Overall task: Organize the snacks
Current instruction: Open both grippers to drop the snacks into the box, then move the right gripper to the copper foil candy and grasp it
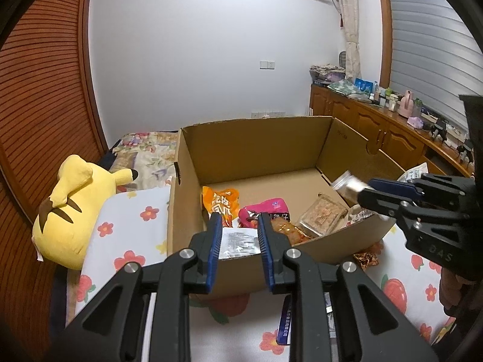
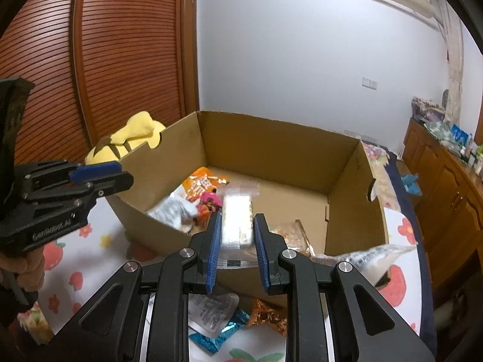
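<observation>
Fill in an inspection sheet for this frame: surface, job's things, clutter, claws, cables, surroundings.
Surface: flower-print bedsheet.
Job's things: open cardboard box holding an orange packet, a pink packet and a brown packet; more packets on the sheet in front.
Clutter: yellow plush toy.
Claws: left claw shut on a silver packet; right claw shut on a clear packet over the box.
Cables: nothing seen.
Surroundings: wooden cabinets, louvred doors.

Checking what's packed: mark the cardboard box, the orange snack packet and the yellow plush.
cardboard box (image 1: 256, 154), left wrist view, inner back wall.
orange snack packet (image 1: 220, 200), left wrist view, printed front.
yellow plush (image 1: 69, 211), left wrist view, body.
</observation>
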Demonstrator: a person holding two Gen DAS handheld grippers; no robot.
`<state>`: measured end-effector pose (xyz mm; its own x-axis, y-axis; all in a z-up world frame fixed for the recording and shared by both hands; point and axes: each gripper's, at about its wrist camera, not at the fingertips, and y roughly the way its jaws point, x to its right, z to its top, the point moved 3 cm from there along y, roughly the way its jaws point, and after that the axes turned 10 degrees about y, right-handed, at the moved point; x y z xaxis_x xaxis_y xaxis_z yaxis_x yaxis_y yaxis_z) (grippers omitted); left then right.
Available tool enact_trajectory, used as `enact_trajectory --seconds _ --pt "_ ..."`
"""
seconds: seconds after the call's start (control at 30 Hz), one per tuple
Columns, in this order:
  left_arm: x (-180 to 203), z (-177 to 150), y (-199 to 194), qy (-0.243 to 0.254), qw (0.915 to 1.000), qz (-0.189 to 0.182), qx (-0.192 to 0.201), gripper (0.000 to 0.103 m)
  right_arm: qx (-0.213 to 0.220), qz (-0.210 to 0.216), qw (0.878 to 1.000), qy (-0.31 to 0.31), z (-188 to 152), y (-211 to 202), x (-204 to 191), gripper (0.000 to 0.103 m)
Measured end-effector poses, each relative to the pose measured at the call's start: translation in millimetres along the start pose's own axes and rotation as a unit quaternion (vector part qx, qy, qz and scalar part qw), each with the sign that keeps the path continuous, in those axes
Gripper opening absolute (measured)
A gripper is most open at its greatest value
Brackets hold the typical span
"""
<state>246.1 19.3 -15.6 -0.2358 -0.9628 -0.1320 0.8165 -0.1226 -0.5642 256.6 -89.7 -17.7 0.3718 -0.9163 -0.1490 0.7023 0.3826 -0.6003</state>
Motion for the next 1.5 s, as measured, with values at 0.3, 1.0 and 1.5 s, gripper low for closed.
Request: enact_trajectory --seconds 0.3,1.0,1.5 --pt "1 2 -10 0.004 0.9999 -0.003 0.009 0.026 -0.006 -0.005 1.0 0.002 12 11 -3 0.021" --pt "48 -43 -49 0.049 0.9971 -0.056 0.017 0.048 0.023 0.045 0.999 -0.001 -22 -56 -7 0.042" --pt "82 -87 0 0.052 0.9928 -0.096 -0.049 0.057 -0.016 0.01 0.999 0.03 -69 -44 30 0.058"
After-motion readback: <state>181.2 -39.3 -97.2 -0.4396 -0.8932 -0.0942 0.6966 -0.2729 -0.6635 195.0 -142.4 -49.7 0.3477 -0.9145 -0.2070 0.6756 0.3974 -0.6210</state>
